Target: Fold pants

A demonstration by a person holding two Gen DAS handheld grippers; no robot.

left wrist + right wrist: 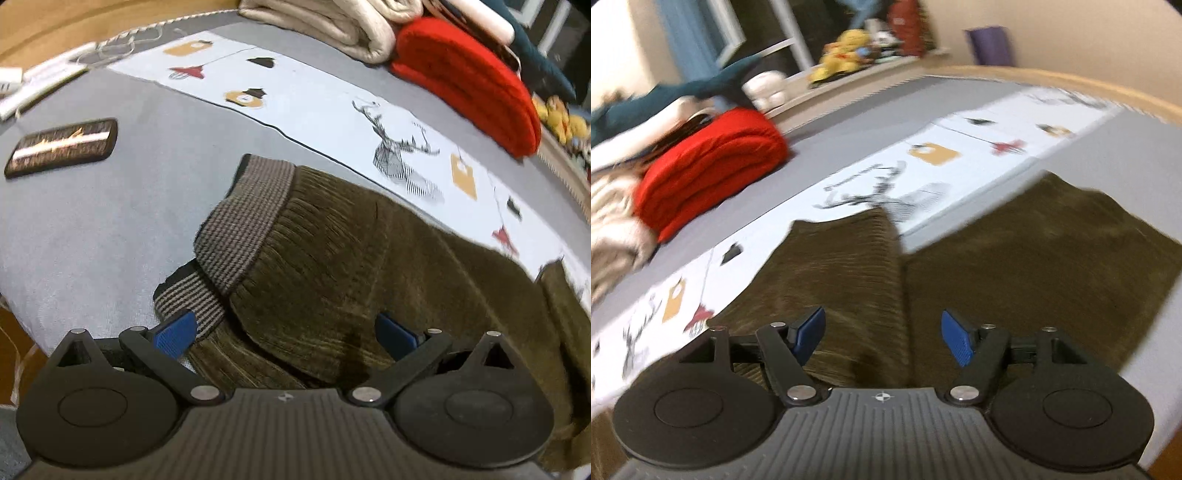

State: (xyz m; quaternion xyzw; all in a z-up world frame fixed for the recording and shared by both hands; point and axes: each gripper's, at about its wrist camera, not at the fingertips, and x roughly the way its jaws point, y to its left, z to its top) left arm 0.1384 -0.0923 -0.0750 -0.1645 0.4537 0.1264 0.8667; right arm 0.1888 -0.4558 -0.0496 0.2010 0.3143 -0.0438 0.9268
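Two spread claws [284, 332] [882, 336] over one pants [351, 266].

red blanket [476, 85], phone [62, 146], yellow plush [842, 55]

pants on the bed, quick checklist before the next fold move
1. Left gripper open, nothing pinched: ok.
2. Right gripper open, nothing pinched: ok.
3. Pants under both sets of fingers: ok.
4. Striped waistband lying flat: not ok, one part is flipped over.
5. Phone apart from the pants: ok.
6. Red blanket apart from the pants: ok.
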